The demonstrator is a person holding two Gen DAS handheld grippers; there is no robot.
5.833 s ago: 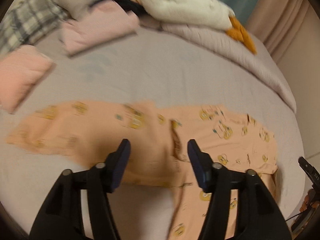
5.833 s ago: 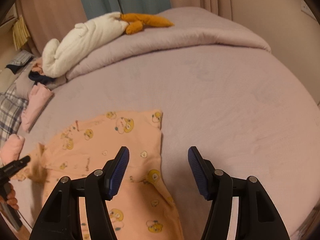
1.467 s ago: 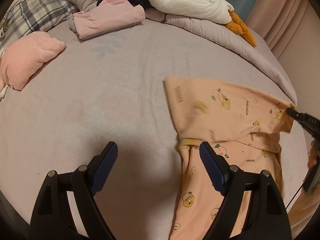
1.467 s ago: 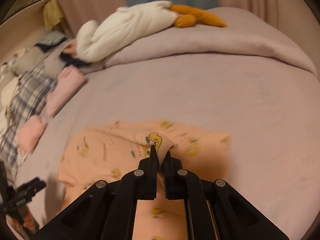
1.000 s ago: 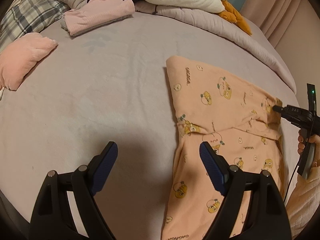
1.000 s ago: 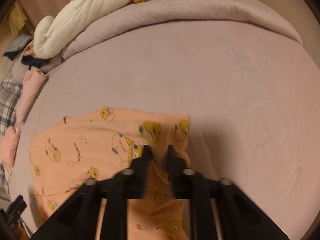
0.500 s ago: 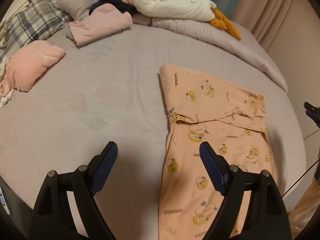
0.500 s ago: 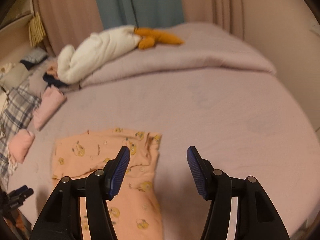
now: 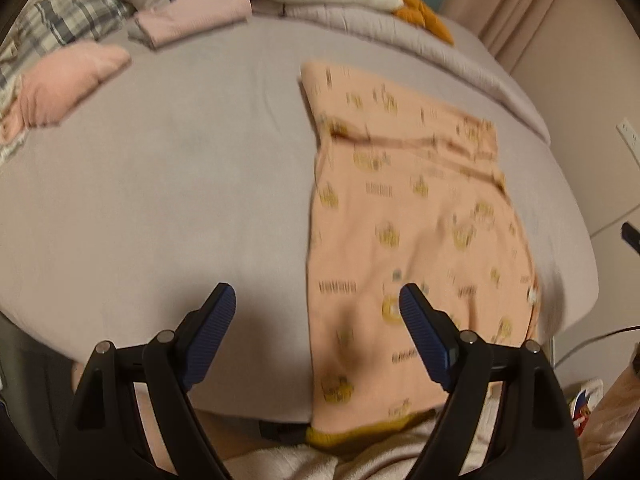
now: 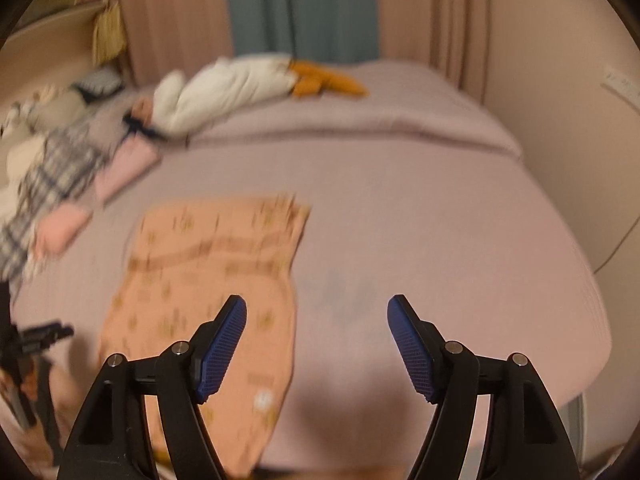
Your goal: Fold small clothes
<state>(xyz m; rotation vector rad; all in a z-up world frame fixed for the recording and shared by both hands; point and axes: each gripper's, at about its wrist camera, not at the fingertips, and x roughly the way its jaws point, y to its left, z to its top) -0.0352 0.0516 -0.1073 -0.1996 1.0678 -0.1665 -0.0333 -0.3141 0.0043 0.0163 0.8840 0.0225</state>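
garment: peach printed top [image 9: 416, 216] lies flat on the bed [image 9: 168, 184], right of centre in the left wrist view, lower left in the right wrist view [image 10: 208, 280]; hem hangs over the near bed edge
change: a second ago the right tool pinched a fold of the fabric; now it has let go and the sleeve part lies folded across the chest as a crosswise band
right tool [image 10: 316, 344]: empty, jaws opening, nothing between them, lifted clear of the cloth
left tool [image 9: 316, 332]: spread wide, empty, hovering over the garment's lower left edge
meaning: side folds look done, narrow rectangle formed; likely next is folding hem up toward collar
clutter: pink folded clothes [image 9: 192, 20] upper left, well apart
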